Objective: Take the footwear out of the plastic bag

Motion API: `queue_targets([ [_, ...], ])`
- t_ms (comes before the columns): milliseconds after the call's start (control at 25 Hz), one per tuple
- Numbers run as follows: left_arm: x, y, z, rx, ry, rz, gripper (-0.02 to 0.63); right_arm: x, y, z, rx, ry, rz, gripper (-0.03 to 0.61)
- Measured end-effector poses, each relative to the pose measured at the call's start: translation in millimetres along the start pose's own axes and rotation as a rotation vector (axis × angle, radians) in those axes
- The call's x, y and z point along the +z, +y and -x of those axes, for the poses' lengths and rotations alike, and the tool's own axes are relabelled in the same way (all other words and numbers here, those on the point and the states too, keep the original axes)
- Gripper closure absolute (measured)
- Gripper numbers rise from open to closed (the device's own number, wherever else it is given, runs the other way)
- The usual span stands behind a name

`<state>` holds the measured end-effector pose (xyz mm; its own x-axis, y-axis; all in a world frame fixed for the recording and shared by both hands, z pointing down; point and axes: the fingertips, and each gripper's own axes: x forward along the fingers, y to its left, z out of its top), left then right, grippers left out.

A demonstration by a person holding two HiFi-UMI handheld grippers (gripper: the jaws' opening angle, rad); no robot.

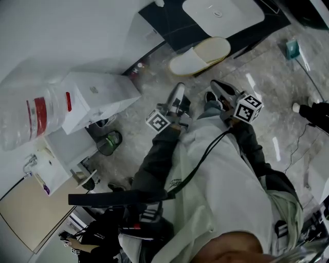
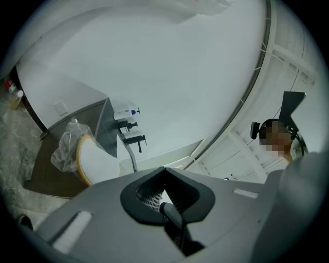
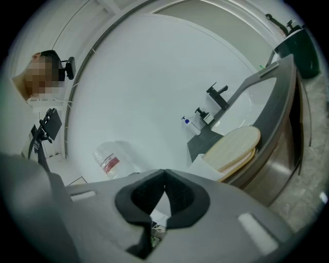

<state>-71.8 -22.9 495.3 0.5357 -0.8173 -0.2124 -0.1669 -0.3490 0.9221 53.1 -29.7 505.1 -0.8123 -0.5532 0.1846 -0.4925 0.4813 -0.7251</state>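
Observation:
A pair of white slippers [image 1: 200,56] with tan soles lies on the edge of a dark counter [image 1: 169,23]. In the left gripper view the slippers [image 2: 97,164] sit partly inside a crumpled clear plastic bag [image 2: 67,146]. The right gripper view shows their ribbed soles [image 3: 234,149] stacked on the counter edge. My left gripper [image 1: 179,88] is shut and empty, a short way from the slippers. My right gripper [image 1: 214,83] is also shut and empty, just below them in the head view. Both jaw pairs meet at the tips [image 2: 164,169] [image 3: 164,172] with nothing between them.
A white sink basin [image 1: 221,13] and black taps [image 2: 132,137] stand on the counter. A large water bottle [image 1: 36,115] and a white box [image 1: 97,97] are at the left, with a green bin [image 1: 110,141] below. A person [image 1: 90,236] stands at the lower left.

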Motion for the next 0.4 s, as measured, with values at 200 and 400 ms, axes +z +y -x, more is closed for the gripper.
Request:
queue_targets([
  [200, 5.3, 4.3, 2.5, 0.023, -0.016, -0.026, 0.614, 2.5, -5.8, -1.0, 0.000, -0.001, 0.001, 0.577],
  [400, 12.1, 3.0, 5.5, 0.024, -0.021, -0.015, 0.614, -1.7, -0.6, -9.7, 0.000, 0.010, -0.005, 0.577],
])
